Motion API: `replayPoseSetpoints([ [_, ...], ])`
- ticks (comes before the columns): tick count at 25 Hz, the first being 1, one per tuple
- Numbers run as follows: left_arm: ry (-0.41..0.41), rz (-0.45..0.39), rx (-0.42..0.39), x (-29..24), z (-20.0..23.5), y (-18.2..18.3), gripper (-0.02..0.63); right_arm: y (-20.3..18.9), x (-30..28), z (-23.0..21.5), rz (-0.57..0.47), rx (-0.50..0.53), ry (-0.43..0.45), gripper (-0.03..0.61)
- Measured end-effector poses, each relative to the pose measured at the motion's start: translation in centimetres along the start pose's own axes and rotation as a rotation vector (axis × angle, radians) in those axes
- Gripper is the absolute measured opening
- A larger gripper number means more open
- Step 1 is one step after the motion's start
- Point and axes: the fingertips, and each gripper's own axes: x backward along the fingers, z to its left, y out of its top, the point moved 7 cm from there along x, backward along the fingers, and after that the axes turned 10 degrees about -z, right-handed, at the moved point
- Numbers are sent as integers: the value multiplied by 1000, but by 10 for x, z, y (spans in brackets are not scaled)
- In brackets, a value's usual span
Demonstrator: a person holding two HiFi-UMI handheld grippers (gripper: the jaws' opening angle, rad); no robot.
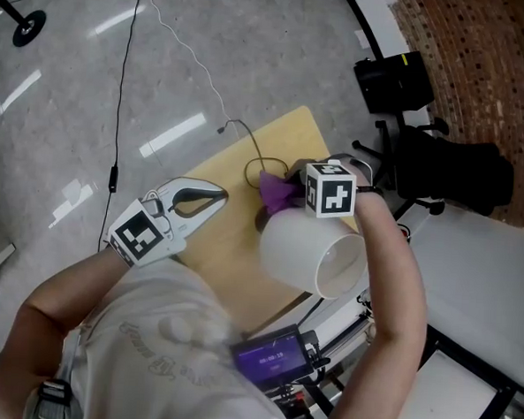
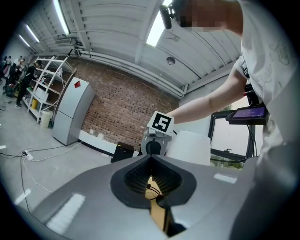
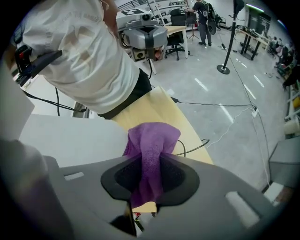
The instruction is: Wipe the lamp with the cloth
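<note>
The lamp's white shade (image 1: 308,251) stands on a small yellow wooden table (image 1: 229,238), and its dark base (image 1: 263,220) shows just left of it. My right gripper (image 1: 291,190), with its marker cube, points steeply down at the shade's far side. It is shut on a purple cloth (image 1: 275,189). In the right gripper view the cloth (image 3: 151,145) bunches between the jaws, beside the shade (image 3: 65,140). My left gripper (image 1: 220,194) lies level over the table's left part, apart from the lamp. Its jaws meet with nothing between them. It (image 2: 151,158) faces the shade (image 2: 190,147).
A black cable (image 1: 254,164) loops on the table behind the lamp. A black chair (image 1: 442,166) and a black box (image 1: 394,79) stand on the floor to the right. A white desk (image 1: 489,262) is at right. A purple-lit screen (image 1: 275,356) sits at the person's chest.
</note>
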Motion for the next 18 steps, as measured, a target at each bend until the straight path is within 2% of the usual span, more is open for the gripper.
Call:
replayPoseSetpoints([
  [2,-4,-2,-4,0,2,1,2,6,13,0,-56,-4,-27,104],
  [4,-8,-3,5,0,3,3,2,22,40,7,-164,2,-46,104],
  [7,-26,0,-2,-1,3,3,2,59,85,31,-270,73,-18,104],
  [10,-38,-3,-15,-3,3,2,2,91,110,60,-256,156,59,104],
  [13,-34,-6,-2,-2,4,3,2,104,117,78,-185,189,128,104],
  [16,-28,-6,-11,3,8,2,2,95,121,85,-105,188,117,104],
  [18,-20,-5,-15,7,10,1,2,84,129,86,-105,156,82,104],
])
